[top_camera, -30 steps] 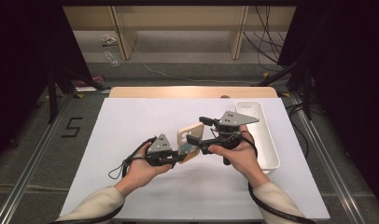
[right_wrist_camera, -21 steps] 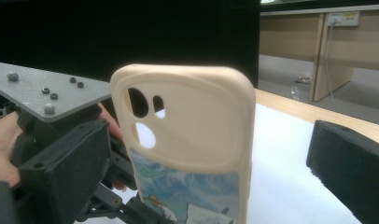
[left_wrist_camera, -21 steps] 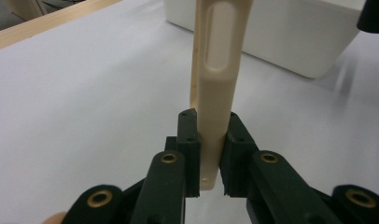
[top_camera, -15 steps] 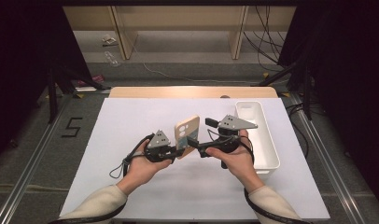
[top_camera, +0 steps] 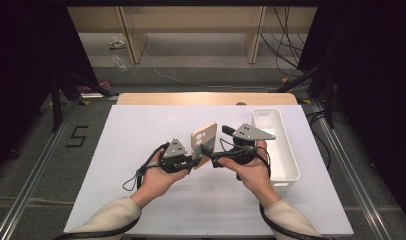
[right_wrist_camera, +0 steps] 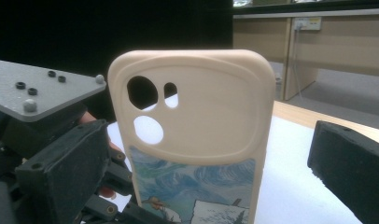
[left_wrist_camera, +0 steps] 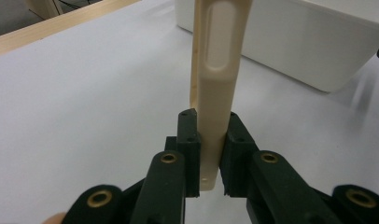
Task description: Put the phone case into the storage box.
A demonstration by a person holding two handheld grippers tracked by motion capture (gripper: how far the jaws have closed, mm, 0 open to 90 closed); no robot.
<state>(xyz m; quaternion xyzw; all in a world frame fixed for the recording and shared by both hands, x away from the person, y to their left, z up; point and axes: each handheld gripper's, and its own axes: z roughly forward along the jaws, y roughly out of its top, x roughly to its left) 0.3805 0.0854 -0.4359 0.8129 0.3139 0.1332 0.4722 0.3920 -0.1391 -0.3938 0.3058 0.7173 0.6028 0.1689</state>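
White table (top_camera: 141, 200); left gripper (top_camera: 195, 161) pinching phone case (top_camera: 203, 142); right gripper (top_camera: 211, 156) spread; bin (top_camera: 286, 160) beside

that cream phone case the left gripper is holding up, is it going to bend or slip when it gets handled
The phone case is probably light: the left gripper holds it upright by its bottom edge alone. It looks like an empty shell with thin walls, so it may flex under a hard squeeze. Its smooth sides could slip between the fingers if bumped.
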